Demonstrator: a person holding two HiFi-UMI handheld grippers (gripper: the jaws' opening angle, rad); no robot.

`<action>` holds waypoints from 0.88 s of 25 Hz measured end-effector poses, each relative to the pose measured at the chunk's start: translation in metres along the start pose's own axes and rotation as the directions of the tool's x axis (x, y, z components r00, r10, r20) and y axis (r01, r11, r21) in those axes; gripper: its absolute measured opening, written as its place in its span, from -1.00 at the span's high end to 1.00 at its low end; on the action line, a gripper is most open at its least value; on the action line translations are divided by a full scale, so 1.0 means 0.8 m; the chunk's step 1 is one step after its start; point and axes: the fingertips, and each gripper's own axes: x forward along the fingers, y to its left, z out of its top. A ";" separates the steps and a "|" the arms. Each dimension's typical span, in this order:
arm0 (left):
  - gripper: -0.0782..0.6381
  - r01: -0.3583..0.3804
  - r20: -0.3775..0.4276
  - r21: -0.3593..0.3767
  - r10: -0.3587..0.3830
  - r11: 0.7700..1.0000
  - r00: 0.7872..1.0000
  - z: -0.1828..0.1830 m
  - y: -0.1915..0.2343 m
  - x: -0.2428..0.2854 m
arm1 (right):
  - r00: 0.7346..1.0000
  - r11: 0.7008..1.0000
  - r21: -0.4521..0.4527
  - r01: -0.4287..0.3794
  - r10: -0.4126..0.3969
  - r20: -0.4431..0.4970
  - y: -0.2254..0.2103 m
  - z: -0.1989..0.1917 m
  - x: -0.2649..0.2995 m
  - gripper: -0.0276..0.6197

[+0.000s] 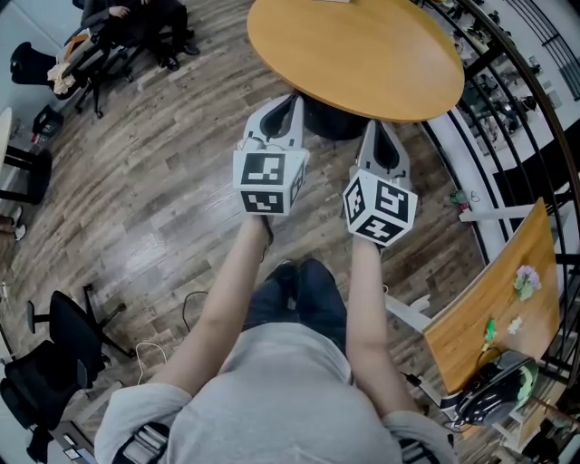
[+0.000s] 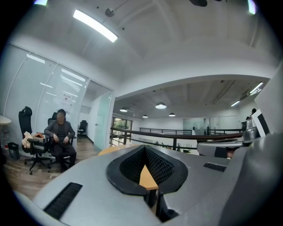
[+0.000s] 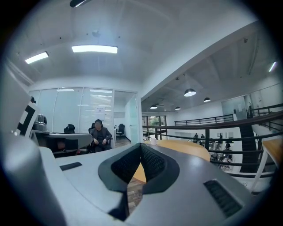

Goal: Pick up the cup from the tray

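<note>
Both grippers are held side by side over the wood floor, at the near edge of a round wooden table (image 1: 358,50). My left gripper (image 1: 290,100) has its jaws closed together with nothing between them, and my right gripper (image 1: 374,127) is shut and empty too. In the right gripper view a small white cup (image 3: 153,141) stands far off on the tabletop (image 3: 185,148), well beyond the right gripper (image 3: 140,149). The left gripper view looks along the left gripper (image 2: 145,152) at the table's edge (image 2: 110,150). No tray shows in any view.
A person sits on a chair (image 1: 136,23) at the far left of the room. A black office chair (image 1: 63,340) and floor cables (image 1: 149,349) lie at my lower left. A railing (image 1: 512,82) runs along the right, with a wooden desk (image 1: 494,304) beside it.
</note>
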 end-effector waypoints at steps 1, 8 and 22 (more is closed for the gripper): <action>0.76 0.003 -0.001 0.000 -0.003 1.000 1.000 0.000 0.001 0.005 | 1.000 1.000 0.002 0.004 -0.004 -0.003 -0.003 -0.001 0.006 0.90; 0.76 -0.019 -0.020 -0.014 0.019 1.000 1.000 -0.009 0.015 0.056 | 1.000 1.000 0.001 -0.006 0.006 -0.012 -0.022 -0.003 0.061 0.90; 0.77 -0.072 -0.024 -0.018 0.071 0.997 0.997 0.002 0.030 0.199 | 0.997 0.998 -0.006 -0.070 0.070 -0.008 -0.080 0.017 0.202 0.90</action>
